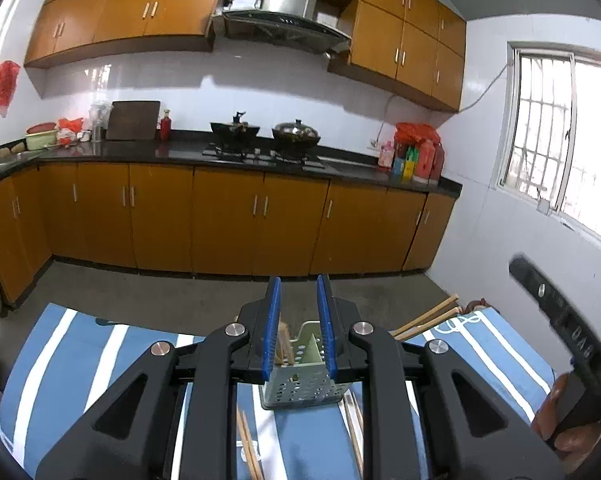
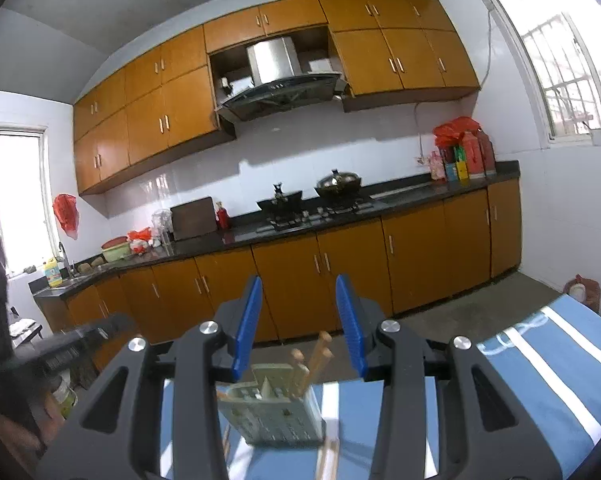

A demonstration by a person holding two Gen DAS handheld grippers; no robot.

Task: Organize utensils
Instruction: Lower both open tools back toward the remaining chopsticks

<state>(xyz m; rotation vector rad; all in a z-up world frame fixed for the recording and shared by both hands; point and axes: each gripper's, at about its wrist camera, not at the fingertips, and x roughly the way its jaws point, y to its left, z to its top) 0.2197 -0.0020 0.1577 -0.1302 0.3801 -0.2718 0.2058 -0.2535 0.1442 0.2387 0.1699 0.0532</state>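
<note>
With the holder (image 1: 298,384) upright on the striped cloth (image 1: 60,360) and some chopsticks (image 2: 316,356) already in, both the left gripper (image 1: 298,328) and right gripper (image 2: 300,328) hang open and empty, so the smart move's probably grabbing a loose chopstick (image 1: 248,448) mid-length.

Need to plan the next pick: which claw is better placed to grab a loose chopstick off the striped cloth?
Left, probably. The left claw hangs open over the utensil caddy, with loose chopsticks just below it. The right claw is open too, but nearer chopsticks already standing in the caddy.
</note>
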